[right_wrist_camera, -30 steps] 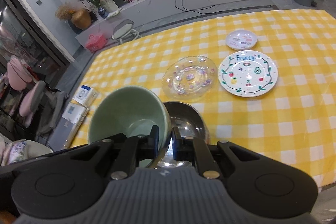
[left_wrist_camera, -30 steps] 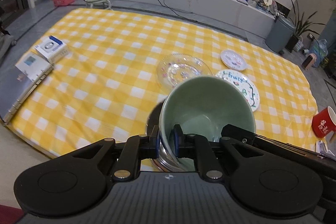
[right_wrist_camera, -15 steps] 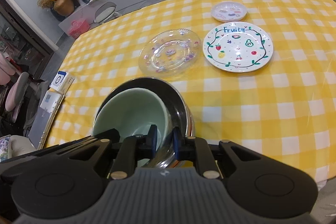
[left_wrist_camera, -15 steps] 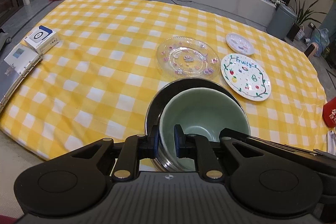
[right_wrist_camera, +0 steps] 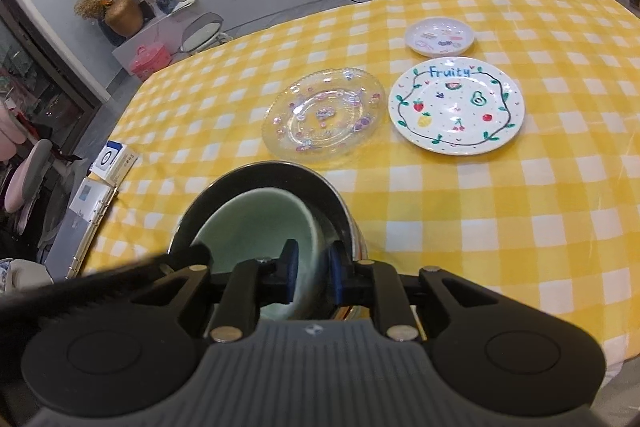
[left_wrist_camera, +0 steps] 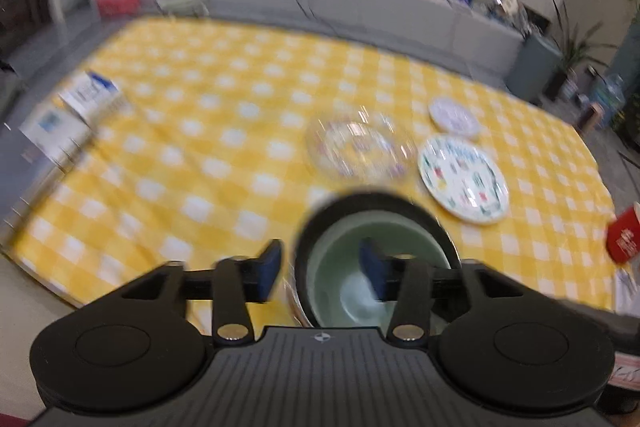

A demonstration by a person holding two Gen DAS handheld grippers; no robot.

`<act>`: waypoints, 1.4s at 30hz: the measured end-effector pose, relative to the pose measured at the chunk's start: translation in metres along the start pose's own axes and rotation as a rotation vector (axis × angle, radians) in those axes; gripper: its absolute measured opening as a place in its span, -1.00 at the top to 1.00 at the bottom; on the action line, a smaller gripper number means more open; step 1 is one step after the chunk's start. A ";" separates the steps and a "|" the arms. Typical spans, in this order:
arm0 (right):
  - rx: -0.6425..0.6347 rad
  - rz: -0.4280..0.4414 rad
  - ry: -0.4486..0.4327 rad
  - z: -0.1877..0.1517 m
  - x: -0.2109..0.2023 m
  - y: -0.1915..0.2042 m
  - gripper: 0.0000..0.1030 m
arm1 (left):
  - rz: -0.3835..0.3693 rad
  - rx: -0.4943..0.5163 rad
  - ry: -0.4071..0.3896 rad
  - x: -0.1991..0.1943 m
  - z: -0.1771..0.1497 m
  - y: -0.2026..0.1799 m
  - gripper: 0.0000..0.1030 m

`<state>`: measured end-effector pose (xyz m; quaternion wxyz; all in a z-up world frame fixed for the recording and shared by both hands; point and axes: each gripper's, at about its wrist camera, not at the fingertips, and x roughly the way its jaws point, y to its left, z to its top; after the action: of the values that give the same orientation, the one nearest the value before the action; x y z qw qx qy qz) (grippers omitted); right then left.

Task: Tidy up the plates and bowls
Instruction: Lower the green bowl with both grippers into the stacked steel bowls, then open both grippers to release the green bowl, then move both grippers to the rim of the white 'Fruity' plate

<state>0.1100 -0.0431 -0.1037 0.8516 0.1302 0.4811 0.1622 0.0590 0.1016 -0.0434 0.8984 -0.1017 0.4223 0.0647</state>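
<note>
The left gripper (left_wrist_camera: 320,269) has its fingers spread wide and holds nothing; one pad (left_wrist_camera: 267,270) hangs outside the near-left rim of the metal bowl (left_wrist_camera: 308,227) and the other is over the inside of the green bowl (left_wrist_camera: 352,291). The right gripper (right_wrist_camera: 312,275) has its fingers drawn closer, with the near rims of both bowls between them: the inner pad (right_wrist_camera: 289,273) is inside the green bowl (right_wrist_camera: 256,223) and the outer pad is beside the wall of the metal bowl (right_wrist_camera: 288,175). A small gap seems to stay on each side, so I cannot tell if it really presses the rims. The green bowl sits upright inside the metal bowl, near the front edge of the table with the yellow checked cloth (right_wrist_camera: 500,211). Just behind the bowls lies the glass plate (right_wrist_camera: 324,115), close to the metal rim but not touching. To its right is the fruit plate (right_wrist_camera: 456,107), and behind that the small plate (right_wrist_camera: 439,37), each apart from the others. Much open cloth is left on the right side and at the far left. At the left edge lie a white box (right_wrist_camera: 114,159) and a binder (right_wrist_camera: 76,223); a red cup (left_wrist_camera: 624,239) stands at the right edge, seen from the left camera, which is blurred.
</note>
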 end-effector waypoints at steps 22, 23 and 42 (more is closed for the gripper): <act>-0.089 -0.117 -0.049 0.007 -0.014 0.008 -0.18 | -0.085 -0.045 0.148 0.035 -0.004 0.032 -0.48; -0.088 -0.130 -0.037 0.006 -0.011 0.006 -0.18 | -0.073 -0.037 0.154 0.039 -0.006 0.030 -0.48; -0.116 -0.167 0.024 -0.008 0.027 -0.001 -0.23 | -0.025 -0.095 0.098 0.059 -0.016 0.027 -0.42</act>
<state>0.1164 -0.0323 -0.1289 0.8623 0.0383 0.4904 0.1199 0.0790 0.1259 -0.1020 0.8715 -0.1528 0.4609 0.0685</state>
